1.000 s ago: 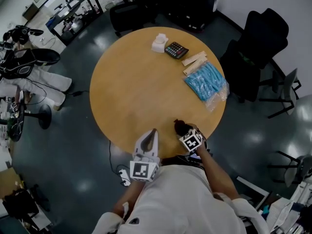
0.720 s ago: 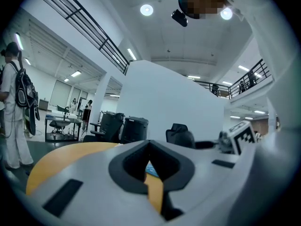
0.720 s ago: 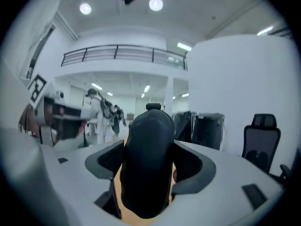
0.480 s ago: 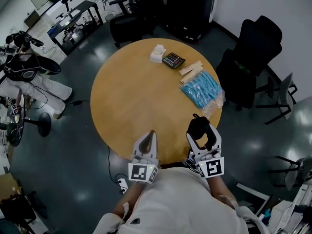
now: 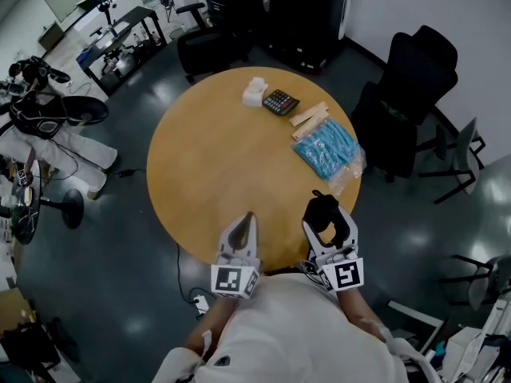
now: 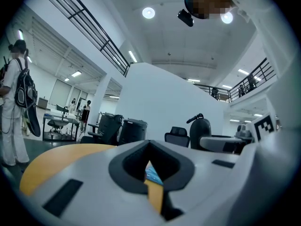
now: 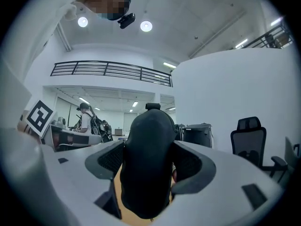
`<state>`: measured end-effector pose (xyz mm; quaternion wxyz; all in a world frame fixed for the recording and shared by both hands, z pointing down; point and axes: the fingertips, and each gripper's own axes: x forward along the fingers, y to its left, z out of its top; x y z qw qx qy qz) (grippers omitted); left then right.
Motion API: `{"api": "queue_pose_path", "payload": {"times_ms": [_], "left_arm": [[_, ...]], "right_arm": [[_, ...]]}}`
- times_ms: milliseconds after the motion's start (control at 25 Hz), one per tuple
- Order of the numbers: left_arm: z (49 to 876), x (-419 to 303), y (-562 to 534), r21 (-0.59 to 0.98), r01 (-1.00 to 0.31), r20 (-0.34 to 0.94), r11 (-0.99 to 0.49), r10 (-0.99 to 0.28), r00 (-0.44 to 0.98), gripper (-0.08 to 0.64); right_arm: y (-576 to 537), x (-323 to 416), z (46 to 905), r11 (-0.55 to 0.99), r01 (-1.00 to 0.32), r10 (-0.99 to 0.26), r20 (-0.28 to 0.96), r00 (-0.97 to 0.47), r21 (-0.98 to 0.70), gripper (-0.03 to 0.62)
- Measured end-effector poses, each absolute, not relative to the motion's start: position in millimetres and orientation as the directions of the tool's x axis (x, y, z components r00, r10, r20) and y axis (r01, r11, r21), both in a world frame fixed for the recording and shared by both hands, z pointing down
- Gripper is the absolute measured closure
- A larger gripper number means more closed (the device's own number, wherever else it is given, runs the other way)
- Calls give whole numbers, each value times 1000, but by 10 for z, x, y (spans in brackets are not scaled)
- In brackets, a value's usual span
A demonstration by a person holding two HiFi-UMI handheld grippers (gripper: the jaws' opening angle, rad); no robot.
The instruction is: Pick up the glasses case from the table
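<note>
A black glasses case (image 5: 322, 211) stands upright between the jaws of my right gripper (image 5: 326, 219), lifted over the near right edge of the round wooden table (image 5: 231, 150). In the right gripper view the glasses case (image 7: 146, 161) fills the gap between the jaws of the right gripper (image 7: 148, 166), which is shut on it. My left gripper (image 5: 240, 231) hovers over the table's near edge, jaws together and holding nothing. In the left gripper view the left gripper (image 6: 151, 171) is shut, with only a sliver of table showing through.
At the far side of the table lie a white tissue box (image 5: 255, 92), a black calculator (image 5: 281, 102), wooden sticks (image 5: 308, 118) and a bag of blue items (image 5: 330, 151). Black office chairs (image 5: 407, 102) stand to the right. Equipment carts (image 5: 120, 34) stand on the dark floor.
My right gripper has lifted the glasses case off the table near its edge and turned it upright, pulling back toward the person. The left gripper has stayed put.
</note>
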<state>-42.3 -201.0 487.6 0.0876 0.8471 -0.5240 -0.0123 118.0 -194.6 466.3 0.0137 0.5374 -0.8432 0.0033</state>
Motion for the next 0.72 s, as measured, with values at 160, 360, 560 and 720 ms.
{"api": "queue_pose_path", "payload": {"times_ms": [160, 360, 560, 720], "left_arm": [[4885, -394, -2004, 160, -884, 75, -440, -887, 455, 552], [4898, -411, -2003, 165, -887, 78, -432, -890, 448, 552], [4901, -419, -2001, 167, -886, 77, -432, -891, 448, 552], [4909, -397, -2016, 168, -886, 76, -431, -891, 448, 552]], "right_arm": [[-1948, 1193, 4638, 425, -905, -905, 18, -425, 8, 270], [-1944, 1167, 4647, 433, -901, -901, 14, -433, 10, 270], [-1940, 1151, 4645, 436, -900, -900, 15, -436, 11, 270], [-1948, 1162, 4652, 440, -898, -898, 14, -439, 10, 270]]}}
